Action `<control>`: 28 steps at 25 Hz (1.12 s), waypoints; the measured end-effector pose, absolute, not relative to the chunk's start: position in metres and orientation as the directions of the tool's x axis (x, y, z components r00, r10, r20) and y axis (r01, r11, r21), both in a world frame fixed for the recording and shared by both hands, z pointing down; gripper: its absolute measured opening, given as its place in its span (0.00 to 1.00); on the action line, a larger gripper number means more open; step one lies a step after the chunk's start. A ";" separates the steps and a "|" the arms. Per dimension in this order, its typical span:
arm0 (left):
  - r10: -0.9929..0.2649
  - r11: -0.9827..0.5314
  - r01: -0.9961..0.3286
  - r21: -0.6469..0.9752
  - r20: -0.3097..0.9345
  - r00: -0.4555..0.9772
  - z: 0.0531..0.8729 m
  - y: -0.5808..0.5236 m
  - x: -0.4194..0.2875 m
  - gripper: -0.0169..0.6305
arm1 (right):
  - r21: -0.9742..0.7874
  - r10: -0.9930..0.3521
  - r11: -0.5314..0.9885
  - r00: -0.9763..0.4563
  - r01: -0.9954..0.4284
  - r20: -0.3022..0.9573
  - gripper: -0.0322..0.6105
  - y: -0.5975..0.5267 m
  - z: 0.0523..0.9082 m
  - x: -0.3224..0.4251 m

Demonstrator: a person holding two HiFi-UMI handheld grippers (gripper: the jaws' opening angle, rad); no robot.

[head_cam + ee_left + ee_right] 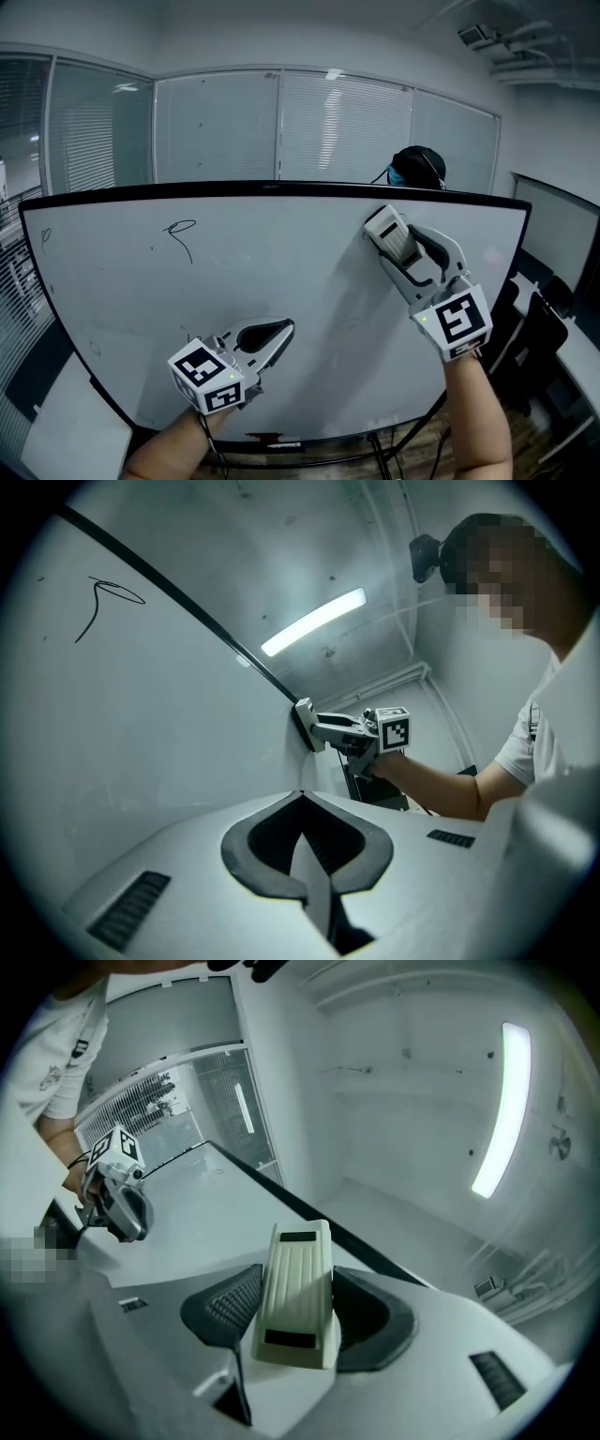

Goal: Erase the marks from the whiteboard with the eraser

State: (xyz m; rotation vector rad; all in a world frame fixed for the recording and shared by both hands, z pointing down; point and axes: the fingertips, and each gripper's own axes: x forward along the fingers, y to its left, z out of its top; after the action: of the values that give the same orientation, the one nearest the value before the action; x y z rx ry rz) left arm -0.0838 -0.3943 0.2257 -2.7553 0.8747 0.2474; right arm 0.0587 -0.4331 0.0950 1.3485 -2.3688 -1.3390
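Pressing the eraser [386, 232] against the upper right of the whiteboard [300, 281], the right gripper [398, 246] pinches it between its jaws while the left gripper [281, 328] hangs low, jaws pressed together on nothing; the wipe, I reckon, must sweep left to reach the squiggle [182, 236], well apart.

The black-framed whiteboard [281, 291] fills the middle of the head view. A dark looped squiggle [180, 234] sits at its upper left, and a fainter mark [45, 239], perhaps a letter, near the left edge. The cream eraser [389, 236] rests against its upper right.
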 end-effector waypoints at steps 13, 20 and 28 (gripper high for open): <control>-0.537 -0.794 -0.579 -0.184 -0.233 0.811 0.223 -0.399 -0.077 0.04 | 0.622 -0.768 0.182 -0.505 -0.762 -0.394 0.43 -0.441 0.051 0.113; -0.536 -0.799 -0.576 -0.172 -0.232 0.812 0.229 -0.398 -0.082 0.04 | 0.683 -0.724 0.243 -0.597 -0.689 -0.345 0.43 -0.431 0.076 0.048; -0.547 -0.798 -0.583 -0.153 -0.222 0.807 0.238 -0.401 -0.091 0.04 | 0.740 -0.669 0.307 -0.689 -0.599 -0.280 0.43 -0.420 0.115 -0.014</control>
State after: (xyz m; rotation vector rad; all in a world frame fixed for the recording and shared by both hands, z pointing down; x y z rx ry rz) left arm -0.0907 -0.4009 0.2381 -2.7800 0.8802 0.2463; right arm -0.0137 -0.4205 0.1147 1.2024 -2.4745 -1.3436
